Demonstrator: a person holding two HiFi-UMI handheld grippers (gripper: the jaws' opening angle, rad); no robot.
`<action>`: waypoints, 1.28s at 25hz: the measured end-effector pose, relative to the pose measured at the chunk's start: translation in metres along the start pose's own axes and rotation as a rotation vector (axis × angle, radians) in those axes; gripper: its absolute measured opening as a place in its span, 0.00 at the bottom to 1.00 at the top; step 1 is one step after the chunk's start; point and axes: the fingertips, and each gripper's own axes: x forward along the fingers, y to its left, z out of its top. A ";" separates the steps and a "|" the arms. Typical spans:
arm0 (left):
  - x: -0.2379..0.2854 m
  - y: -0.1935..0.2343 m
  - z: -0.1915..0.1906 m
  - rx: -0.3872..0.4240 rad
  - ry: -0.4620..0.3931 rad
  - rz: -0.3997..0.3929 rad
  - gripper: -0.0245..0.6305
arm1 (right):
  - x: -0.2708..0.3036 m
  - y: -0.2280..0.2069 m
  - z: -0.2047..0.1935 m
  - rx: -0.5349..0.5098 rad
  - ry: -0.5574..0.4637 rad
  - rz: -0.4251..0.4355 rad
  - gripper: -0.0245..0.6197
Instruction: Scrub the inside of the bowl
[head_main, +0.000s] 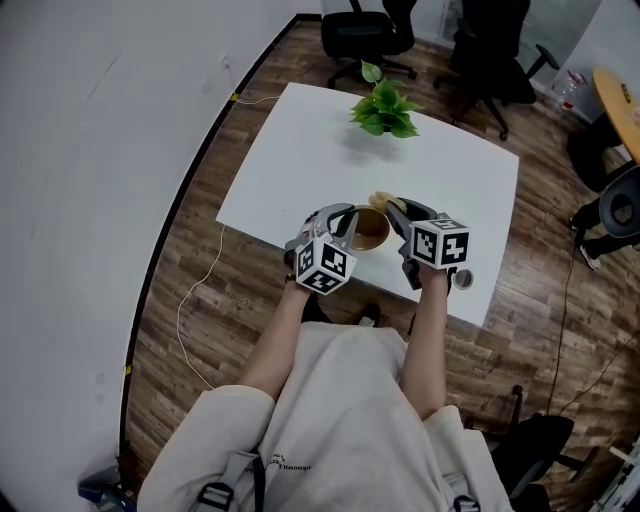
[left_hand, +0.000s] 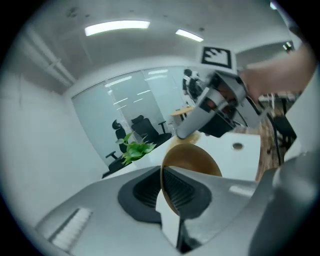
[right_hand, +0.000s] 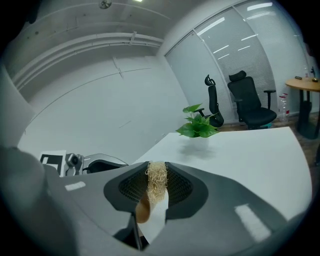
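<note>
Both grippers clamped, meeting above the person's lap

The left gripper (head_main: 343, 226) points toward 1 o'clock, its jaws closed on the rim of the brown bowl (left_hand: 196, 159). The right gripper (head_main: 398, 218) points toward 10 o'clock, jaws pinched on a fibre scrubber (right_hand: 156, 181) with a wooden handle. The bare left forearm (head_main: 274, 338) and right forearm (head_main: 426, 340) reach up from 6 o'clock, the marker cubes near each other.

bowl (left_hand: 196, 159): lower rim hidden between the left gripper's (left_hand: 164, 172) jaws.
scrubber (right_hand: 156, 182): lower end hidden between the right gripper's (right_hand: 156, 170) jaws.
round table (head_main: 621, 96): cut off by the head view's edge.
</note>
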 end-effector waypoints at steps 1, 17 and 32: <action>-0.003 0.010 -0.003 -0.134 -0.026 0.004 0.06 | -0.004 -0.001 0.001 0.024 -0.017 0.020 0.22; 0.000 0.041 -0.019 -1.388 -0.374 -0.265 0.06 | -0.019 0.009 0.035 0.082 -0.232 0.090 0.22; 0.009 0.057 -0.027 -1.160 -0.222 -0.088 0.06 | -0.027 -0.009 0.024 0.088 -0.210 0.028 0.22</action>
